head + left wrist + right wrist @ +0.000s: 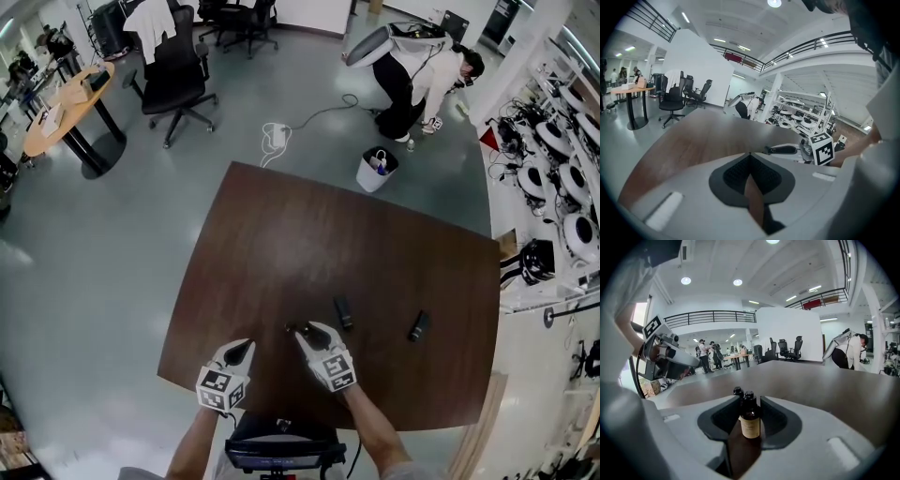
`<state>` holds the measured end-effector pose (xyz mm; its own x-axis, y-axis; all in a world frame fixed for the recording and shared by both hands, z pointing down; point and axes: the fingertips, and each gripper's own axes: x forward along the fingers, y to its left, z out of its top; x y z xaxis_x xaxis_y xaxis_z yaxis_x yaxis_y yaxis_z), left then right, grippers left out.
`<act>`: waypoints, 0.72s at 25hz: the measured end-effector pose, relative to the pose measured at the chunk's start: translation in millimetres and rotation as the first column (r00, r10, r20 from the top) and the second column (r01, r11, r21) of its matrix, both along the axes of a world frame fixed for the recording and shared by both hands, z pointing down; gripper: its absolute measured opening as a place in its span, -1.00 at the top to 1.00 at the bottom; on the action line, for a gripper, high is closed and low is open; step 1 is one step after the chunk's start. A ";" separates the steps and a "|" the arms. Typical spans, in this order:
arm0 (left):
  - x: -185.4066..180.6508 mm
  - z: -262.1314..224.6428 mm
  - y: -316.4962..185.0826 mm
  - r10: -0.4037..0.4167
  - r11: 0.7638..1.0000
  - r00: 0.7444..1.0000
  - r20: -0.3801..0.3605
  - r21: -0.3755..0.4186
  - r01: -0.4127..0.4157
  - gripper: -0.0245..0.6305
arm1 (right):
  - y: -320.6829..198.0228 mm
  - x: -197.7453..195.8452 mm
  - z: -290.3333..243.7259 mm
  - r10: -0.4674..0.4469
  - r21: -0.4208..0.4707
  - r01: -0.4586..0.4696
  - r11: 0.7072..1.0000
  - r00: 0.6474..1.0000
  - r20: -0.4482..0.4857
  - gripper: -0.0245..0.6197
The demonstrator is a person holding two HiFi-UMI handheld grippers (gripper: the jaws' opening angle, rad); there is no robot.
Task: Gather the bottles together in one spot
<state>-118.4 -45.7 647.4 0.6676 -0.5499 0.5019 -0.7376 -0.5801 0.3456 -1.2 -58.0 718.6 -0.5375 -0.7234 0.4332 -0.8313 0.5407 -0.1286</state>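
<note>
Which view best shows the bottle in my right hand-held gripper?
Right gripper view: the bottle stands upright between the jaws. In the head view the right hand-held gripper mostly hides it; the left gripper view misses it.

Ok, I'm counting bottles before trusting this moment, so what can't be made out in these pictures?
- Second bottle, right gripper view: only its cap shows; the held brown bottle hides the rest.
- Brown bottle's label print, same view: blurred.
- Middle dark bottle and right dark bottle on the table, head view: too small to tell whether they stand upright or lie flat.
- Right gripper, head view: it covers what it holds.
</note>
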 end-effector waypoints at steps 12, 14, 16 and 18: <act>1.9 -0.7 -0.7 0.000 1.000 1.000 0.005 -0.001 0.000 0.92 | 5.5 -3.7 7.1 -0.019 -0.025 0.019 0.999 1.000 -0.003 0.51; 6.7 -0.5 0.8 0.003 1.000 1.000 0.003 -0.002 -0.003 0.92 | 8.2 -2.7 8.7 -0.031 -0.026 0.030 0.999 0.999 -0.019 0.51; 8.0 -0.2 1.0 0.006 1.000 1.000 0.002 -0.001 -0.006 0.92 | 9.8 -4.3 11.1 -0.042 -0.026 0.041 0.999 0.998 -0.038 0.51; 7.2 -0.7 -0.3 0.006 1.000 1.000 0.002 -0.001 -0.006 0.92 | 9.4 -6.6 12.2 -0.048 -0.024 0.046 0.999 0.997 -0.054 0.51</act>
